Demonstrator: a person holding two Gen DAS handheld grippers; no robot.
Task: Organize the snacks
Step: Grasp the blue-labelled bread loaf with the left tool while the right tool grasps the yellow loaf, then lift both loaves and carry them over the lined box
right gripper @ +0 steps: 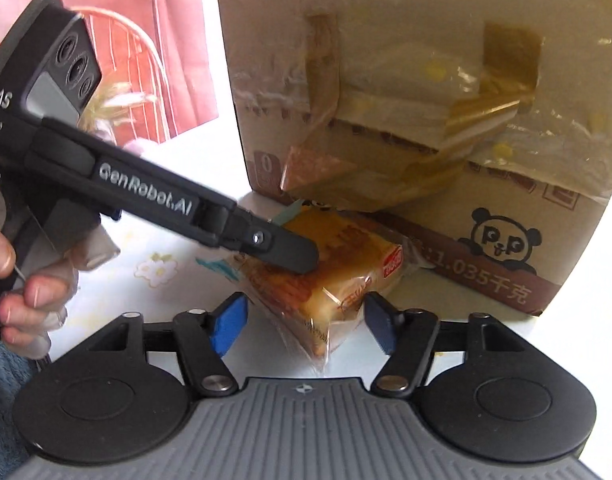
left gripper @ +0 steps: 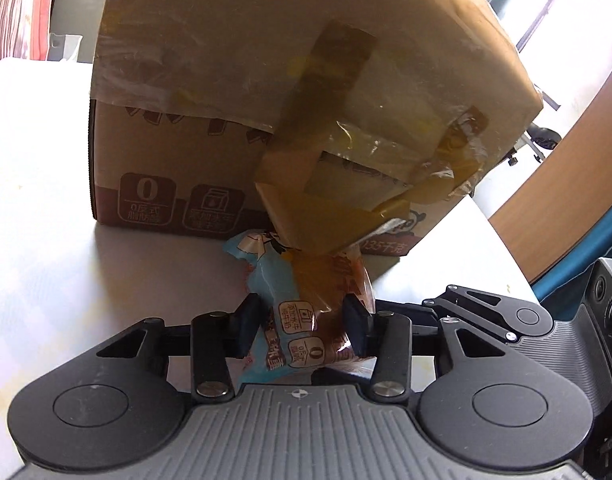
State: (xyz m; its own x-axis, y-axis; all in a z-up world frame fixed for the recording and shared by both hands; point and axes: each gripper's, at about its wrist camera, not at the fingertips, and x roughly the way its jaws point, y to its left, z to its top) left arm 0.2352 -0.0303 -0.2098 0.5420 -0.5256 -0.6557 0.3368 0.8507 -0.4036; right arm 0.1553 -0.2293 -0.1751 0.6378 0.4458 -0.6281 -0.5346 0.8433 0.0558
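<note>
Snack pack (left gripper: 294, 320) lies on the tabletop (left gripper: 46, 220), touching the near side of the taped box (left gripper: 266, 80). Left tool (left gripper: 302, 330) pinches the pack across its width, pads on both sides. Right tool (right gripper: 304, 326) is spread, straddling the pack's near corner, not gripping. Judgement: lift clear of the overhanging flap (left gripper: 314, 216) first; tape may snag the wrapper.
</note>
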